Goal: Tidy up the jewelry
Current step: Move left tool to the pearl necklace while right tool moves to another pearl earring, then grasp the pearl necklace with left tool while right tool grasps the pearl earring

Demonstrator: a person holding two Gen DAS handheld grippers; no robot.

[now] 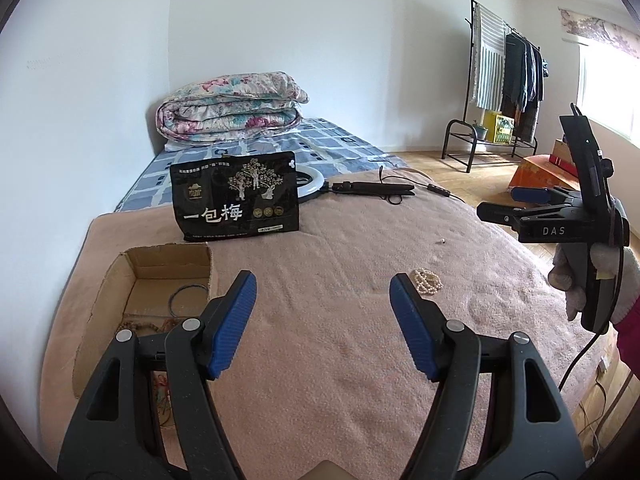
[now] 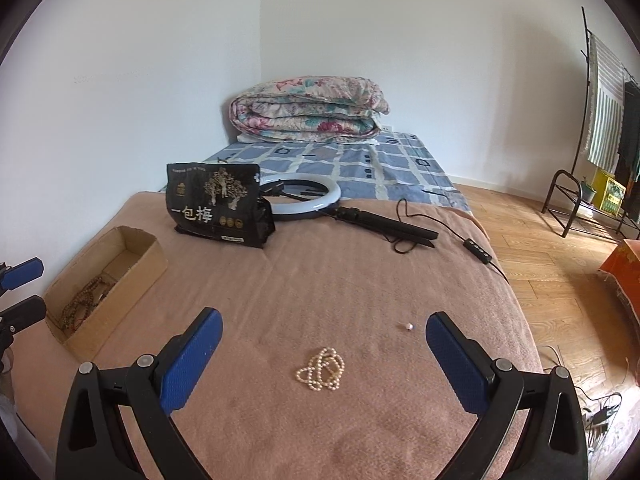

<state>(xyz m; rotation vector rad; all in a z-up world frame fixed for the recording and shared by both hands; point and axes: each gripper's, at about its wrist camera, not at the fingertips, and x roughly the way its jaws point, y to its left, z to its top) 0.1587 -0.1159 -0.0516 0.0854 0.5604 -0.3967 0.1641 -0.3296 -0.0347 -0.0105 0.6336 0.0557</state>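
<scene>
- Left hand-held gripper (image 1: 323,292): jaws spread wide, nothing between the blue pads; it hangs above the pink blanket (image 1: 320,340) that covers the near part of the bed.
- Right hand-held gripper (image 2: 324,334): jaws spread wide, nothing pinched; in the left wrist view it shows at the right edge, held by a gloved hand (image 1: 576,276).
- Pearl bracelet (image 2: 321,369): lies coiled on the blanket, low between the right hand-held gripper's two fingers in its own view, touching neither. In the left wrist view it lies just beside the right finger's tip, outside the gap.
- Loose pearl (image 2: 409,326): lies on the blanket, near the right finger of the right hand-held gripper, apart from the bracelet.
- Cardboard box (image 2: 136,268): open top, at the left side of the blanket, just left of the left hand-held gripper. It holds a brown bead string (image 2: 82,304) and a thin blue ring (image 1: 188,300).
- Black snack bag (image 1: 236,196): stands upright beyond the box.
- Ring light (image 2: 316,200): lies flat behind the bag, its cable trailing right.
- Folded quilt (image 2: 308,110): at the far end of the bed, against the wall.
</scene>
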